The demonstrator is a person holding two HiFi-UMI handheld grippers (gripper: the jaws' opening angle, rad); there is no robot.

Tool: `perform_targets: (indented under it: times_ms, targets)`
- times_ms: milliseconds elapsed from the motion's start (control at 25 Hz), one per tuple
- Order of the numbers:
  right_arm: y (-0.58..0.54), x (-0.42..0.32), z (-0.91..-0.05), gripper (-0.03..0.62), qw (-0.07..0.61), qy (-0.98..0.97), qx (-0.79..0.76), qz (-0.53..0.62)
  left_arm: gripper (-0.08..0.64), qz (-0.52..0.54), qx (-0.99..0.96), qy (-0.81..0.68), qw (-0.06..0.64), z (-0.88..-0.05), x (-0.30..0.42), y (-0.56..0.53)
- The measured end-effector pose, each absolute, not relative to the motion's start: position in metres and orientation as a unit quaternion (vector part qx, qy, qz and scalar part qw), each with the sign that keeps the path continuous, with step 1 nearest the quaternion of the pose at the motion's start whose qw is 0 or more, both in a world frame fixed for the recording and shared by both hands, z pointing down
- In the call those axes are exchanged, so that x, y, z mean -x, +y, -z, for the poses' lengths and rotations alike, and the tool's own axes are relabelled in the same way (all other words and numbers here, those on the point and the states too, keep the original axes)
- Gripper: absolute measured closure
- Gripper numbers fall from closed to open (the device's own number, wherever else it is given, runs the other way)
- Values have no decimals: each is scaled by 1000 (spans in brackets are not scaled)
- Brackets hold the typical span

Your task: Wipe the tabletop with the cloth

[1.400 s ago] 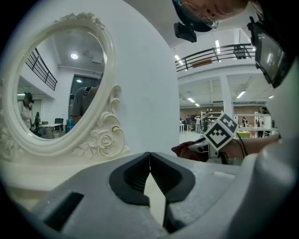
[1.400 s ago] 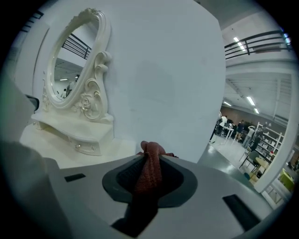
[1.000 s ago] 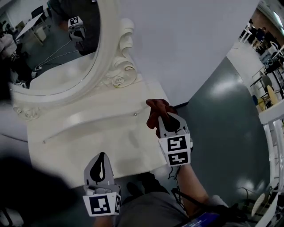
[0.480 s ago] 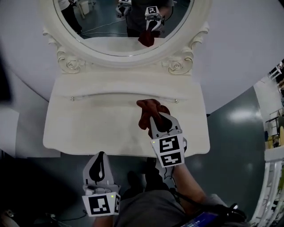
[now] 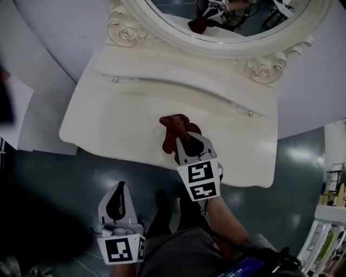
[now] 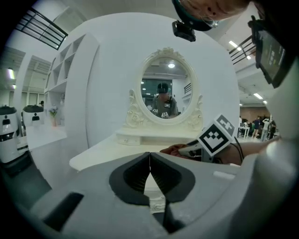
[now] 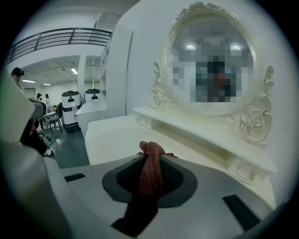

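A dark red cloth (image 5: 174,130) lies bunched on the white dressing tabletop (image 5: 119,124) near its front edge. My right gripper (image 5: 184,142) is shut on the cloth (image 7: 150,172), which runs pinched between its jaws and bulges out past the tips. The left gripper (image 5: 120,195) hangs below the table's front edge, over the dark floor, with its jaws shut and nothing between them. In the left gripper view the jaws (image 6: 149,164) meet in a line, and the right gripper's marker cube (image 6: 216,136) shows beyond them beside the cloth (image 6: 174,150).
An oval mirror (image 5: 232,16) in an ornate white frame stands at the table's back, above a low raised shelf (image 5: 184,89) with small knobs. A white wall (image 5: 54,48) lies behind. A person's arm and legs fill the lower middle.
The view has swung, so the table now sits tilted the other way. My right gripper still holds the cloth and has slid somewhat left and nearer the front edge. The left gripper stays off the table.
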State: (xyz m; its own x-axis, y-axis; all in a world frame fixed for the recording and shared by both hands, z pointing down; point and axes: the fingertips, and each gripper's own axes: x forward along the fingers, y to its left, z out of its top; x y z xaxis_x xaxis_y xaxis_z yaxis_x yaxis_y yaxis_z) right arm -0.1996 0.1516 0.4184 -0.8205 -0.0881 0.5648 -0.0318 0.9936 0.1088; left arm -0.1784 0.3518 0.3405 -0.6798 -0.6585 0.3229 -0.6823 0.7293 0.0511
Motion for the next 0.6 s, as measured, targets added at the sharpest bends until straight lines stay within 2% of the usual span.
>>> perform_targets:
  times_ms: [600]
  targets:
    - [201, 198, -493, 522, 345, -938, -4, 37, 545, -23, -359, -911, 199, -390, 177, 384]
